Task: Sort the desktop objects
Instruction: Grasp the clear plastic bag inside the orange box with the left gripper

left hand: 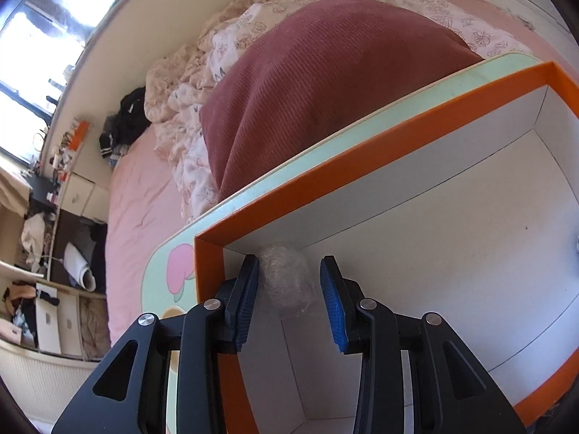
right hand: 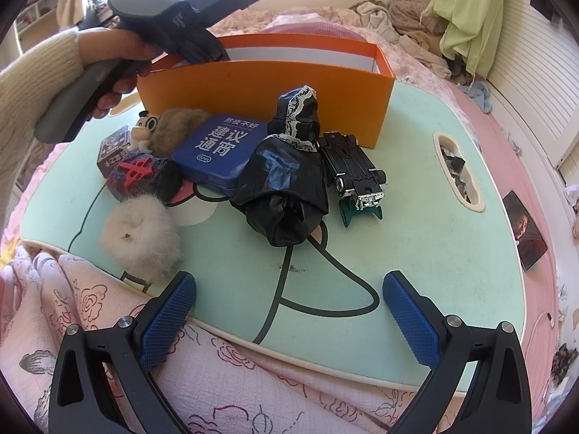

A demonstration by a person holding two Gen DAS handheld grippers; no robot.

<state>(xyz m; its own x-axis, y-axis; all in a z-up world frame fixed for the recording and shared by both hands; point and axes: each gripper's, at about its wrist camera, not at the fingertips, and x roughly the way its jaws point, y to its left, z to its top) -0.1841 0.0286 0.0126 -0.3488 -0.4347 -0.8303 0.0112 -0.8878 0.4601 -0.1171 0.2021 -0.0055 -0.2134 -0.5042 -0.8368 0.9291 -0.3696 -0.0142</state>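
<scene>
The left gripper (left hand: pixel 289 282) reaches down into the orange box (left hand: pixel 380 166), near its lower-left corner in the left wrist view. A pale, wispy ball of fluff (left hand: pixel 286 282) sits between its blue pads: the left pad touches the ball, while the right pad stands clear of it with a gap, so the jaws are partly open and not clamped (whether the ball rests on the box floor or leans on the wall is hard to tell). In the right wrist view a hand (right hand: pixel 119 68) at the upper left holds that tool over the box.

The right gripper (right hand: pixel 289 311) hangs at the bottom of its frame with jaws wide apart and nothing between them, over the near edge of the green lap table (right hand: pixel 416 253). On the table, in front of the box, lie a white fluffy ball (right hand: pixel 141 242), a blue tin (right hand: pixel 220 148), a black bag (right hand: pixel 286 188) and a toy car (right hand: pixel 354 170).
</scene>
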